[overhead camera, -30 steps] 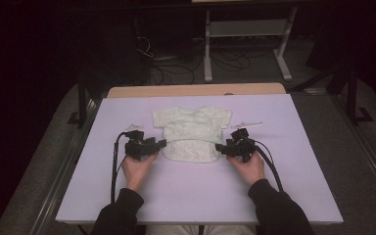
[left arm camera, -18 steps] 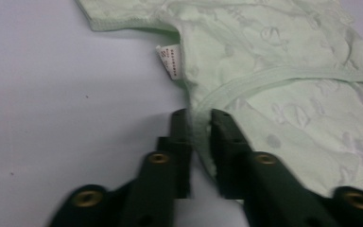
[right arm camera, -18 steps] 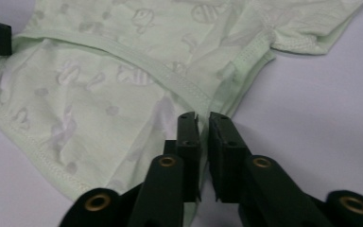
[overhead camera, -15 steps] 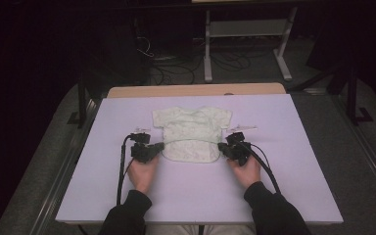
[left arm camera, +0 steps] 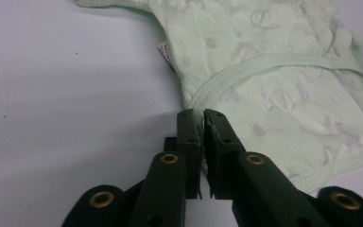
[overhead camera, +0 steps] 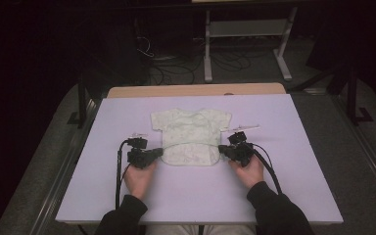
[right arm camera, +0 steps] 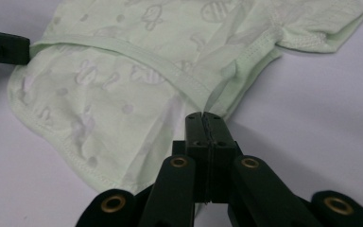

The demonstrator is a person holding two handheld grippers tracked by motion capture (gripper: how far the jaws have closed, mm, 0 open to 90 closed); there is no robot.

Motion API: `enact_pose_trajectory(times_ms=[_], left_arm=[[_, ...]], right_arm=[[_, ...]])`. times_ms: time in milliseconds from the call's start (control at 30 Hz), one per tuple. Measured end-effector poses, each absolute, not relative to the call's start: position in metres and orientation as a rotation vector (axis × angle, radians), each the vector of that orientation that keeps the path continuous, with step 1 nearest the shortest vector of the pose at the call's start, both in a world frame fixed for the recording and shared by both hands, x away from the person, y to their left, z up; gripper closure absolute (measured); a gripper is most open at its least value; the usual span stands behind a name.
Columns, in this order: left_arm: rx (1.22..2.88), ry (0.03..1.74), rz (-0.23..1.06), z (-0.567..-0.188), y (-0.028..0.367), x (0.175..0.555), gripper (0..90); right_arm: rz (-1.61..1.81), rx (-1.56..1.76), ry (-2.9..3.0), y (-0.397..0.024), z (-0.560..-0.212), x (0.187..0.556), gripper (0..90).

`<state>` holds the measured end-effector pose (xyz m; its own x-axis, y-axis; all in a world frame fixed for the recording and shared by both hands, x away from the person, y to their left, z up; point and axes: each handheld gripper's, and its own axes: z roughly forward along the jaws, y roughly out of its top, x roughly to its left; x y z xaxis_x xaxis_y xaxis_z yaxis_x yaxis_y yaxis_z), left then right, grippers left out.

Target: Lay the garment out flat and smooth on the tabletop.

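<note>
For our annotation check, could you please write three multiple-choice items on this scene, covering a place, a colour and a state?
1. Where does the pale green printed baby garment lie?
A. flat on the lavender table top
B. on the floor
C. draped over a rack

2. What colour is the garment?
A. red
B. pale green
C. navy

3. How do the jaws of the right gripper stand?
A. wide open above the table
B. shut on the garment's edge
C. shut on a cable

Answers: 1 A, the high view shows it spread on the table top; 2 B, both gripper views show light green cloth; 3 B, the right gripper view shows the jaws pressed together with the cloth edge between them.
</note>
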<state>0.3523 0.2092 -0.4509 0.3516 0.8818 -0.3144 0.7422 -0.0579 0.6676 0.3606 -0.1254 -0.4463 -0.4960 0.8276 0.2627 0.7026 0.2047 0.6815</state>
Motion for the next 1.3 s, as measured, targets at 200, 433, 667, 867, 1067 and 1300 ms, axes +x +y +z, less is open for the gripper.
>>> enact_pose_trajectory(times_ms=[200,433,667,867,1067,1300], left_arm=[[1.825,1.417,0.243,-0.445,0.214,0.35,71.5],[1.805,1.345,0.223,-0.436,0.224,0.354,46.2],[1.817,1.23,0.206,-0.425,0.237,0.36,27.6],[1.797,1.121,0.191,-0.411,0.255,0.358,26.4],[1.792,1.066,0.183,-0.396,0.271,0.354,13.8],[1.794,1.045,0.254,-0.387,0.288,0.347,0.0]], right_arm=[[1.186,1.489,2.304,-0.13,-0.442,0.358,82.6],[1.198,1.42,2.281,-0.141,-0.43,0.361,62.2],[1.284,1.318,2.264,-0.155,-0.417,0.365,33.2],[1.311,1.274,2.294,-0.163,-0.41,0.365,13.6],[1.332,1.241,2.317,-0.169,-0.4,0.362,2.6],[1.356,1.231,2.288,-0.184,-0.391,0.358,0.0]])
